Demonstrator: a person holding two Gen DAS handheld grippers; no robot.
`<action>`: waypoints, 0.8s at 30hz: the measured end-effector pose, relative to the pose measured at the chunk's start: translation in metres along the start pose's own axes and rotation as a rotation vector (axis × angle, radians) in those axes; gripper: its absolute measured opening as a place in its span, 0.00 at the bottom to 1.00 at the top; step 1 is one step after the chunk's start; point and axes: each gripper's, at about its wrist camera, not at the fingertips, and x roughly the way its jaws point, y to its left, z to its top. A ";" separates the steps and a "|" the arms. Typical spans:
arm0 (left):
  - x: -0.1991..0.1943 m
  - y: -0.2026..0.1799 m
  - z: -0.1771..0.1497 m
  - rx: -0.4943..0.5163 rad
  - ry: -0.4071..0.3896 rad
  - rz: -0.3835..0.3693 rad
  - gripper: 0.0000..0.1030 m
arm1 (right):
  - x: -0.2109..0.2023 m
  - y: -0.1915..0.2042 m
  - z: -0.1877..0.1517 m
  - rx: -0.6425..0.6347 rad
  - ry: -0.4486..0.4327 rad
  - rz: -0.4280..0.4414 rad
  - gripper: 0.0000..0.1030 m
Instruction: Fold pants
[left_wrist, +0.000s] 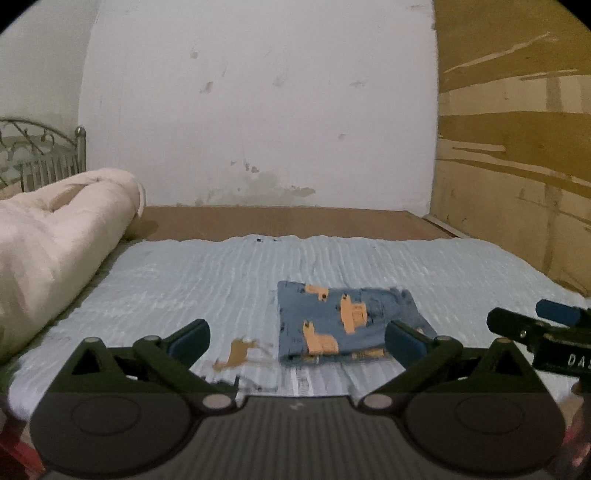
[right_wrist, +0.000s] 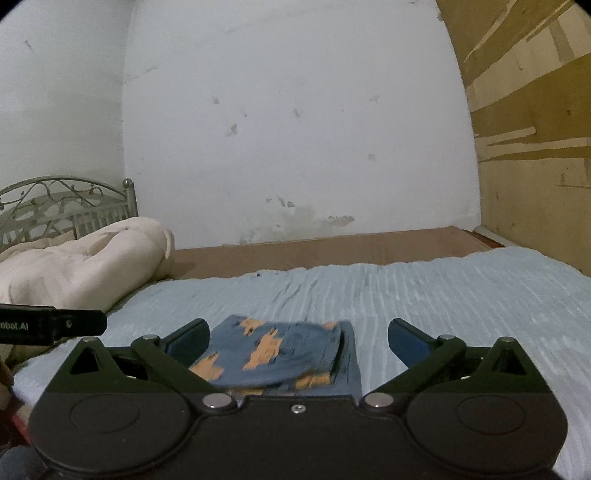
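The pants are blue with orange animal prints and lie folded into a small flat packet on the light blue bedsheet. In the left wrist view my left gripper stands open above the sheet, with the packet ahead and to the right, behind its right finger. The right gripper's body shows at the right edge. In the right wrist view the pants lie just ahead of my open right gripper, apart from both fingers. Nothing is held.
A rolled cream quilt lies along the left side of the bed, before a metal headboard. A white wall stands behind and brown board panels on the right. Bare brown mattress shows past the sheet.
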 end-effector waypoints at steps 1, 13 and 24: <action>-0.006 0.000 -0.007 0.007 -0.008 -0.001 0.99 | -0.008 0.002 -0.004 0.001 0.000 -0.003 0.99; -0.030 0.014 -0.051 -0.032 0.020 0.019 0.99 | -0.059 0.019 -0.050 -0.020 0.015 -0.061 0.99; -0.030 0.007 -0.059 -0.014 0.039 0.011 0.99 | -0.058 0.015 -0.057 -0.002 0.048 -0.052 0.99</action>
